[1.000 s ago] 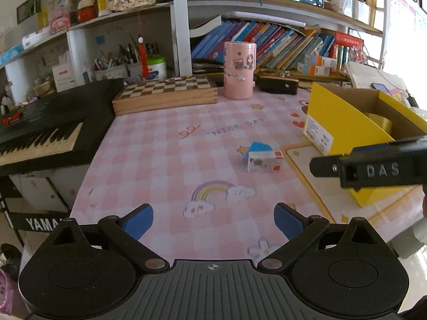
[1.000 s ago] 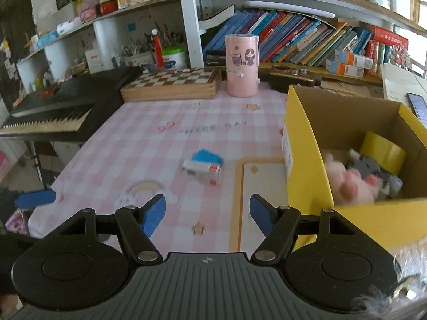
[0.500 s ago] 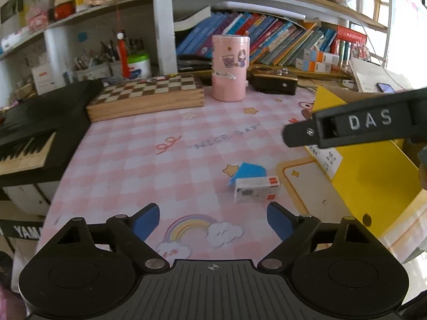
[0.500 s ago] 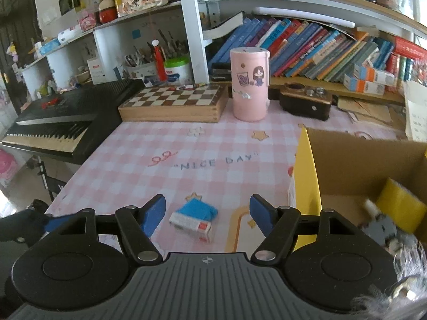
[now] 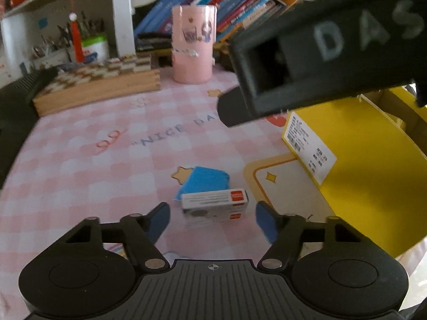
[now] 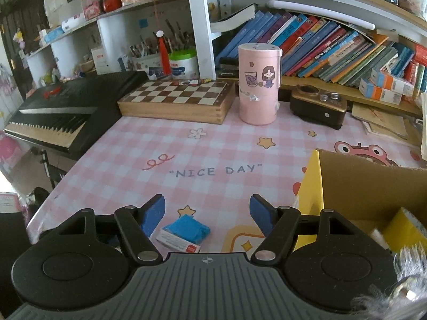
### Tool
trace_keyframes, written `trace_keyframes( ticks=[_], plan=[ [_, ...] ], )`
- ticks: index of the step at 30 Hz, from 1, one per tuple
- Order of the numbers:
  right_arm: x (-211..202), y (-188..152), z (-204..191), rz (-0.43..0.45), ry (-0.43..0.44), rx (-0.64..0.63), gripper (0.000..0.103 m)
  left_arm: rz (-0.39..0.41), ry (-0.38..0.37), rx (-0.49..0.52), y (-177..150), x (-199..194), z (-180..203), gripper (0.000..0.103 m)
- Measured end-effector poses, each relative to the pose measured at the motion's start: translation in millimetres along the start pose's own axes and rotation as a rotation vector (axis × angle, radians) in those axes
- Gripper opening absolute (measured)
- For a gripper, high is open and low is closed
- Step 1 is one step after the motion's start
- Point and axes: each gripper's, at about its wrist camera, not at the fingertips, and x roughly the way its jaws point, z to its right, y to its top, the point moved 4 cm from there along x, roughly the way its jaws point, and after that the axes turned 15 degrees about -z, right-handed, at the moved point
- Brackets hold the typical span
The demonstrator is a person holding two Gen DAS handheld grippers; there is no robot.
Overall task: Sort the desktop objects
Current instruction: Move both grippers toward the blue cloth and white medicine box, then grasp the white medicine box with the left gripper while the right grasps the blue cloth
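The step in hand looks like the approach for a pick-up: the left claw [image 5: 212, 220], its blue pads spread wide and holding nothing, is lined up on the small white box [image 5: 214, 204] lying on the pink checked table [image 5: 80, 165]. The box sits just ahead of the pads and between their lines, a little right of centre, not yet touched. A blue packet [image 5: 205, 180] lies against the box's far side, partly under it as far as can be told. The next move probably calls for going slightly forward and down so the pads straddle the box, then closing without catching the packet.

The right claw [image 6: 206, 213] is also spread and empty; it hovers above the same two things, which show low between its pads, nearer the left one.

To the right stands the yellow cardboard box [image 5: 360, 160], open-topped and already holding items, the likely destination. Farther off are the pink cylinder [image 6: 258, 85] and the chessboard [image 6: 178, 98].
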Motion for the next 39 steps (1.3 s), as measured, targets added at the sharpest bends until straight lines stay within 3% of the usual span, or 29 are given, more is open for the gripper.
trace_keyframes(
  ticks=[5,10,20,28,33,35,39],
  plan=[
    [8.6,3.4,7.1,-0.028,0.006,0.013,0.068,-0.02,0.004,-0.018,1.0,12.0,-2.2,0.054],
    [18.4,6.1,1.6,-0.058,0.039,-0.012,0.069,-0.013,0.005,-0.081,-8.7,-2.5,-21.3,0.053],
    [61.9,3.8,-22.5,-0.177,0.051,-0.096,0.068,0.001,0.127,-0.333,-36.8,-39.3,-81.9,0.053],
    [93.7,-4.0,-30.3,-0.231,0.011,-0.166,0.067,0.018,0.148,-0.348,-37.0,-50.3,-89.1,0.053],
    [103.6,-5.8,-32.2,-0.244,-0.004,-0.206,0.05,0.02,0.148,-0.346,-37.7,-51.7,-89.8,0.053],
    [102.7,-5.2,-32.7,-0.232,0.001,-0.215,0.032,0.026,0.146,-0.351,-38.5,-54.6,-90.9,0.053],
    [98.5,-3.8,-31.2,-0.228,0.017,-0.185,0.03,0.047,0.138,-0.347,-39.0,-62.8,-89.4,0.053]
  ],
)
